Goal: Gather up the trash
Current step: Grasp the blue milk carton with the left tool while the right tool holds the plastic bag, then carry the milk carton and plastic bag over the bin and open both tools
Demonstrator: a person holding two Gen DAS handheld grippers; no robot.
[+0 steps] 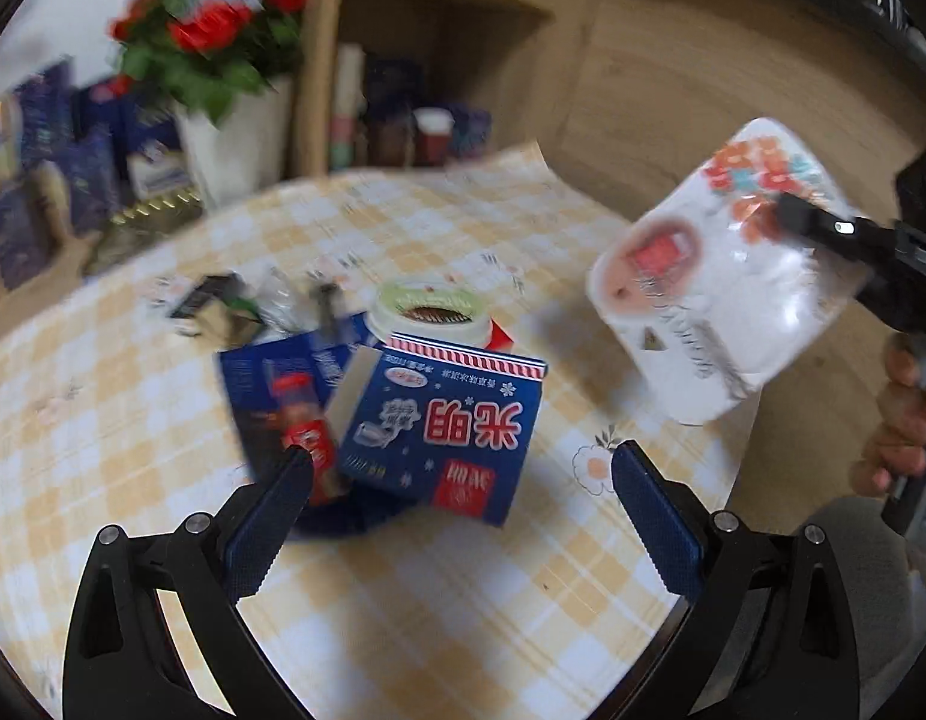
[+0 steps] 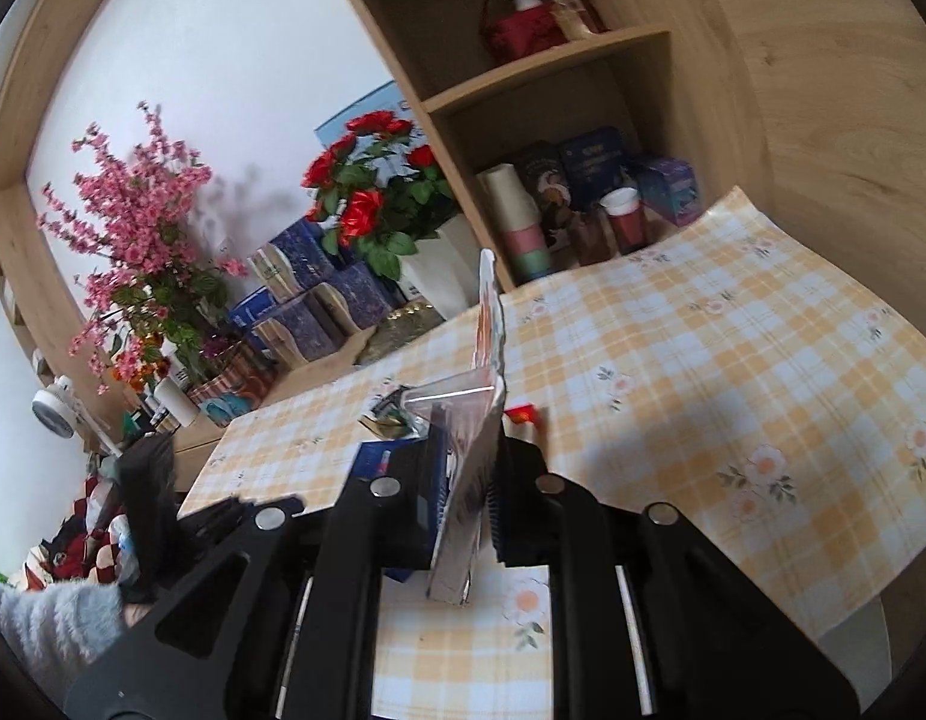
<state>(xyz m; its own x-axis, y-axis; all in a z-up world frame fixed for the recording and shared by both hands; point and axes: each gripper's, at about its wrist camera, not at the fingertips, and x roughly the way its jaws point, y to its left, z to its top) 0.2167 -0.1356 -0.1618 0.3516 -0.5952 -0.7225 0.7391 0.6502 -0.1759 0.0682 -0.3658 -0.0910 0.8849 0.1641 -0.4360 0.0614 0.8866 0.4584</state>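
Right gripper (image 2: pixel 484 516): jaws clamped on white snack bag (image 1: pixel 721 276), lifted clear of table (image 1: pixel 463 600) for removal. Left gripper (image 1: pixel 463 474): jaws wide, empty, poised over blue carton (image 1: pixel 444 420) among remaining trash.

1. The left gripper (image 1: pixel 461 468) hangs over the table with its blue-padded fingers (image 1: pixel 270 516) spread wide, nothing between them.
2. The right gripper (image 2: pixel 484 516) is raised off the table, its jaws closed tight on a flat packet (image 1: pixel 721 276) held edge-on in its own camera.
3. In the left camera, the person's right hand (image 1: pixel 901 420) wraps the right gripper's handle, a grey sleeve (image 1: pixel 847 540) below it.
4. A fuzzy grey sleeve (image 2: pixel 48 618) shows at the right camera's lower left.
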